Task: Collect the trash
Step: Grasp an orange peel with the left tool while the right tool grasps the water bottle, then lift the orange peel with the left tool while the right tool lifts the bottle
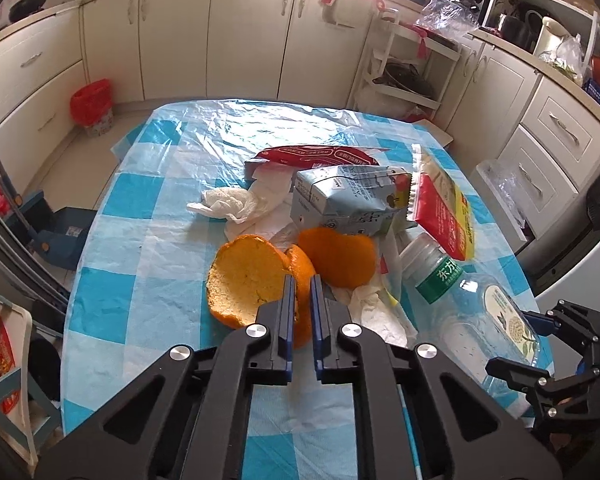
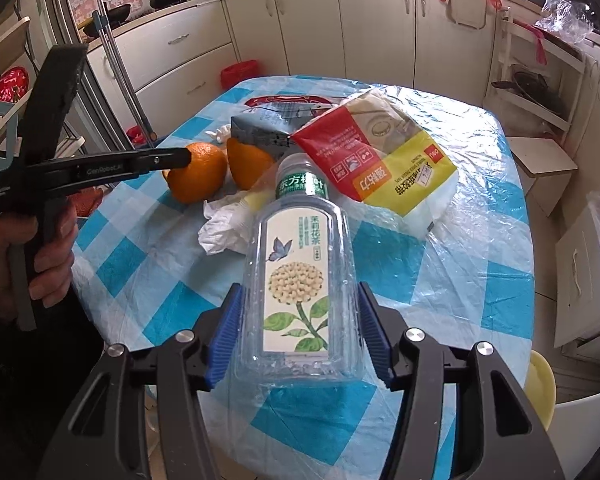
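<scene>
Two grasps made, nothing binned: left gripper [image 1: 302, 280] pinches curved orange peel [image 1: 244, 284], right gripper [image 2: 300, 332] clamps clear plastic tea bottle [image 2: 296, 280]; crumpled white tissues [image 1: 228, 204], grey-blue milk carton [image 1: 340, 200] remain on counter [image 1: 140, 300].

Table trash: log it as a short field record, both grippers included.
surface: blue-and-white checked plastic tablecloth
left gripper: shut on hollow orange peel half
right gripper: shut on clear plastic tea bottle with flower label, lying flat
pile behind: grey-blue milk carton, red-and-yellow packet, crumpled white tissue
</scene>
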`<move>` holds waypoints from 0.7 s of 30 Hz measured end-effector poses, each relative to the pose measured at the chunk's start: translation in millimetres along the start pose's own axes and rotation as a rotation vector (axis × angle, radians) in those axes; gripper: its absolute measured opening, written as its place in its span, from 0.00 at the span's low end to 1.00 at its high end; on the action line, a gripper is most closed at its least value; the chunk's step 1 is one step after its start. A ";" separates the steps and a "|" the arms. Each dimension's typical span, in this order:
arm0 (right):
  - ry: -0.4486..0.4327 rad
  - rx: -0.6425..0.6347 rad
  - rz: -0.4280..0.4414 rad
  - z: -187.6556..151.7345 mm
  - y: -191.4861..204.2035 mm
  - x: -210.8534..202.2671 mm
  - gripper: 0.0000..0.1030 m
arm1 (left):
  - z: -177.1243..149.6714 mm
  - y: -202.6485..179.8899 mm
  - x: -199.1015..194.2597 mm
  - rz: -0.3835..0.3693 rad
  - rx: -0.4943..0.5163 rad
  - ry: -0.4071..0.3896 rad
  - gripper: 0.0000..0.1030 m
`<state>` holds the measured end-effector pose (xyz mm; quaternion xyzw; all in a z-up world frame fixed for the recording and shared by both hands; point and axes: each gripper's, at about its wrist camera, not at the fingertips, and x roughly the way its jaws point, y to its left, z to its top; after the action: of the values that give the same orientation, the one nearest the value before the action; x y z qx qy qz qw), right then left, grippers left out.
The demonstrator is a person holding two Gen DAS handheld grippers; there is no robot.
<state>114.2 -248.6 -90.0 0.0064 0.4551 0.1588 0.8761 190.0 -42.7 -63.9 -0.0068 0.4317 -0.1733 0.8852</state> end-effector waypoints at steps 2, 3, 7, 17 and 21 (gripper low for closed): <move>-0.001 -0.003 0.006 -1.1 0.9 -2.1 0.54 | -4.3 -2.5 -7.6 -0.003 0.016 -0.007 0.06; -0.002 -0.006 0.008 -1.8 1.7 -3.4 0.53 | -7.0 -3.4 -12.3 -0.008 0.020 -0.011 0.04; 0.004 -0.028 0.012 -3.7 7.4 -7.6 0.53 | -16.4 -9.4 -18.0 -0.026 0.051 0.010 0.03; 0.005 0.002 0.010 -4.3 3.9 -5.5 0.54 | -37.3 -38.1 -3.8 -0.033 0.191 0.051 0.38; 0.010 0.000 0.011 -4.0 4.2 -2.9 0.54 | -37.4 -45.5 14.8 0.014 0.235 0.070 0.37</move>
<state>108.3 -245.9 -89.4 0.0081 0.4594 0.1634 0.8731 156.1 -84.9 -91.3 0.1061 0.4392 -0.2168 0.8654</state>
